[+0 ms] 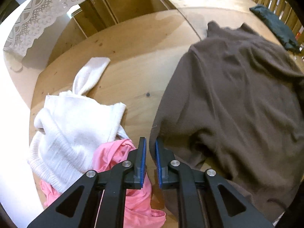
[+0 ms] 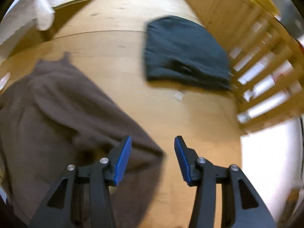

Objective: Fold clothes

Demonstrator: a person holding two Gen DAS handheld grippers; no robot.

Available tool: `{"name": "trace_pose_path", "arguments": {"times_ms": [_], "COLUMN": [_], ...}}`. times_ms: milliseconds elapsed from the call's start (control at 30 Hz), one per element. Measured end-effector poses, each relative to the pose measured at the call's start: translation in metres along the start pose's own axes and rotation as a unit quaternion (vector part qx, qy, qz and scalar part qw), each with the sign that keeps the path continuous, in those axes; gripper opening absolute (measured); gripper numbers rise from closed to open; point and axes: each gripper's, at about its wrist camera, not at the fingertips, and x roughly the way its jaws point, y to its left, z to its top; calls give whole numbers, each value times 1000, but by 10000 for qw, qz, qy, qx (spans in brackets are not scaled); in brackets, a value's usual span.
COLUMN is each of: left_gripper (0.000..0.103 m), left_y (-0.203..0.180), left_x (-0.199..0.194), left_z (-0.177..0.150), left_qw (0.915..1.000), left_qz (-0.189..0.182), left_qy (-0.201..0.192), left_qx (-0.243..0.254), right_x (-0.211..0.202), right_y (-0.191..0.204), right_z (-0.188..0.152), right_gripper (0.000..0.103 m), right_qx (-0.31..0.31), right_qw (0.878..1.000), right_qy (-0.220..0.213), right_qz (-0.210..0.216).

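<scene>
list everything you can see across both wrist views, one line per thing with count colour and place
brown garment: 1, brown, spread on the table, right of the left gripper, left of the right one
white garment: 1, white, crumpled at the table's left edge
pink garment: 1, pink, partly under the white one
dark folded garment: 1, dark blue-grey, far side by the railing
table: 1, light wood, under all the clothes
wooden railing: 1, light wood, slatted, along the right
lace cloth: 1, white, hanging at upper left
wooden cubbies: several, light wood, beyond the table
left gripper: 1, black with blue pads, narrow gap, nothing between
right gripper: 1, black with blue pads, open, empty
</scene>
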Motion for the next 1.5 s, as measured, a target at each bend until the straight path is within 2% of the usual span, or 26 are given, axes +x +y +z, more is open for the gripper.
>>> {"name": "trace_pose_path", "arguments": {"times_ms": [100,133,200,233,333,400,467,600,833,867,900,933,1000,1133,1200,1300,1367,1400,1433,1500], "left_gripper": [12,20,23,23,27,27,27,27,27,26,22,12,6,2,2,2,2,2,3,7], "left_y": [-7,-10,-18,-21,-34,-45,-56,-67,-77,-78,-80,-81,-85,-78,-72,-70,-74,-77,-80,-85], "left_x": [-17,-19,-17,-13,18,37,50,65,73,74,74,74,74,57,40,12,-1,-4,3,21], "left_z": [20,29,49,58,89,102,116,129,122,120,118,116,112,106,103,105,115,124,138,166], "left_qw": [9993,9990,9984,9983,9969,9961,9956,9946,9927,9924,9921,9919,9913,9935,9937,9923,9901,9886,9894,9913], "left_qz": [-25,-14,23,-86,-441,-281,-353,-534,-636,-629,-602,-572,-512,-537,-559,-410,-233,-105,14,244], "left_qy": [-288,-323,-372,-373,-260,-212,-89,-2,94,112,102,86,54,-198,-443,-792,-1047,-1175,-1142,-1013], "left_qx": [217,295,421,428,597,814,863,887,1018,1056,1095,1134,1213,986,864,866,907,937,900,801], "right_x": [18,27,45,53,77,86,92,102,119,121,122,121,114,83,61,43,36,47,59,82], "right_y": [31,42,57,66,80,84,86,88,95,98,100,101,104,97,89,84,83,80,77,71], "right_z": [30,41,59,66,82,90,97,105,107,106,104,102,99,99,102,111,126,137,149,171], "right_gripper": [48,49,49,49,49,49,49,49,49,47,29,21,11,9,8,8,6,6,7,15], "right_qx": [-383,-471,-520,-566,-726,-792,-829,-988,-1052,-1090,-1125,-1145,-1215,-1247,-1220,-1263,-1387,-1268,-1148,-910], "right_qw": [9990,9984,9973,9963,9938,9929,9918,9892,9825,9811,9797,9780,9774,9770,9747,9782,9825,9860,9890,9935], "right_qy": [-105,-123,-87,20,182,177,206,296,590,624,654,655,525,103,-168,-497,-894,-849,-804,-681], "right_qz": [220,296,514,645,824,870,955,1045,1423,1470,1522,1615,1647,1728,1863,1569,864,669,473,57]}}
